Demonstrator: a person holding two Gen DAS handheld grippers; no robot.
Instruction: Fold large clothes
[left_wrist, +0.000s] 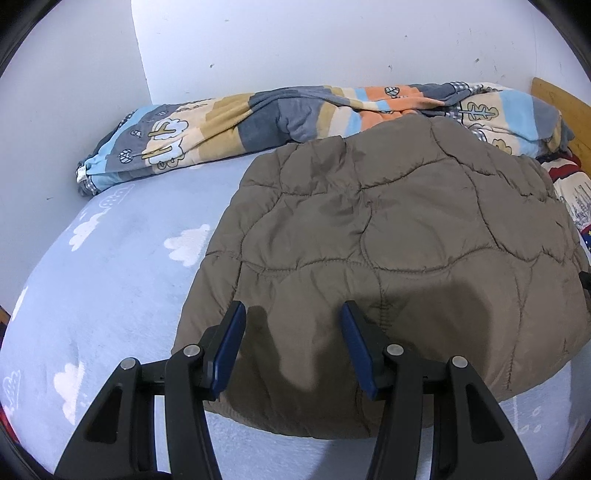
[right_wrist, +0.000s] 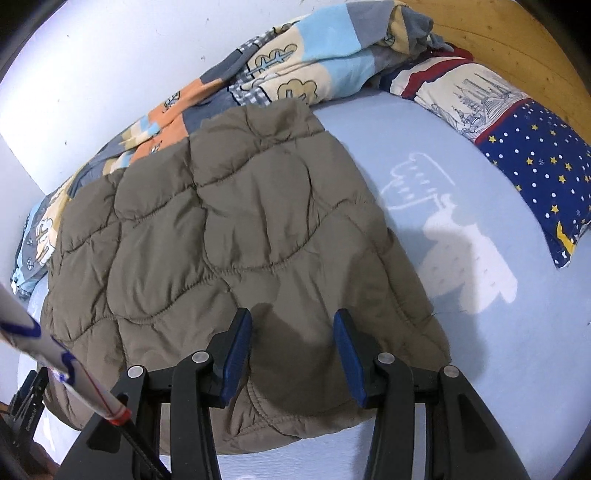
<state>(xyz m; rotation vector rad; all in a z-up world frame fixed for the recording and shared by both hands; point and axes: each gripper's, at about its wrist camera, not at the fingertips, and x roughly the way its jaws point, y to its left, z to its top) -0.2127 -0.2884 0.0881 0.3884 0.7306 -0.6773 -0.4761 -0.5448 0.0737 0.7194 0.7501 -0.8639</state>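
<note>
A brown quilted jacket (left_wrist: 388, 240) lies folded into a rough square on the light blue bed sheet (left_wrist: 110, 277). In the left wrist view, my left gripper (left_wrist: 293, 308) hovers over the jacket's near edge, open, with nothing between its blue pads (left_wrist: 229, 343). The right wrist view shows the same jacket (right_wrist: 221, 229) from its right side. My right gripper (right_wrist: 293, 314) is above the jacket's near right corner, also open and empty. Both grippers cast shadows on the fabric just ahead of their fingers.
A crumpled patterned blanket (left_wrist: 258, 118) lies along the white wall behind the jacket. A starry blue pillow (right_wrist: 528, 155) rests at the right by the wooden headboard (right_wrist: 517, 40). A white strip with blue and red marks (right_wrist: 40, 339) crosses the lower left of the right wrist view.
</note>
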